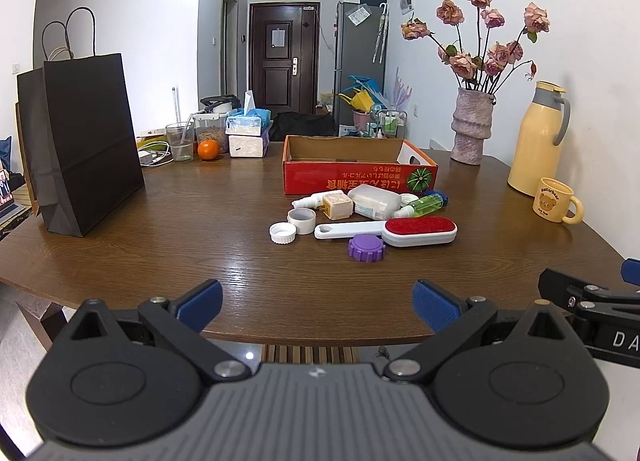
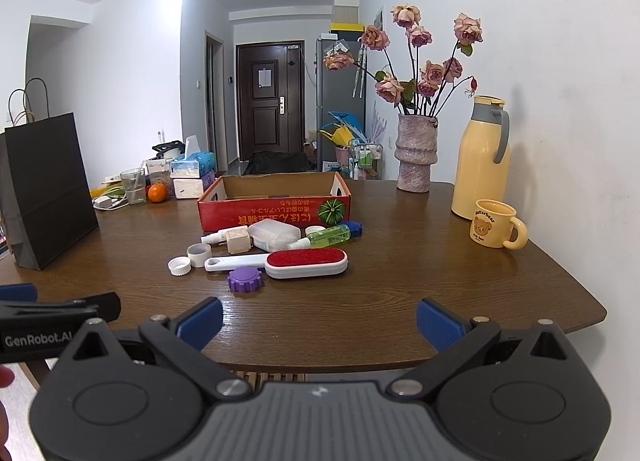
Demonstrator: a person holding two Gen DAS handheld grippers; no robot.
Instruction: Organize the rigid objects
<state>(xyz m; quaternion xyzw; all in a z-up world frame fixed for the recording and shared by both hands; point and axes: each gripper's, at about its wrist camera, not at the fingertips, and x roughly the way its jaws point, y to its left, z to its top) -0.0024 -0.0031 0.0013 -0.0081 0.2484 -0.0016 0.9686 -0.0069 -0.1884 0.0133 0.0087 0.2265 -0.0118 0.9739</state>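
Observation:
A cluster of small items lies in front of an open red cardboard box [image 1: 352, 177] [image 2: 276, 209]: a white lint brush with a red pad [image 1: 416, 230] [image 2: 306, 261], a purple cap [image 1: 366, 247] [image 2: 245, 279], a white cap [image 1: 282, 232] [image 2: 180, 265], a tape roll [image 1: 302, 220] [image 2: 199, 254], a green spray bottle [image 1: 424, 205] [image 2: 328, 236], a white bottle [image 1: 374, 201] [image 2: 274, 235] and a beige cube [image 1: 338, 206] [image 2: 238, 241]. My left gripper [image 1: 318, 303] and right gripper [image 2: 320, 321] hover open over the table's near edge, holding nothing.
A black paper bag [image 1: 86, 141] [image 2: 44, 189] stands at the left. A vase of dried roses [image 1: 472, 125] [image 2: 416, 149], a yellow thermos [image 1: 538, 137] [image 2: 480, 157] and a yellow mug [image 1: 554, 201] [image 2: 494, 229] line the right wall. Tissue boxes [image 1: 248, 137], a glass and an orange [image 1: 208, 149] sit far left.

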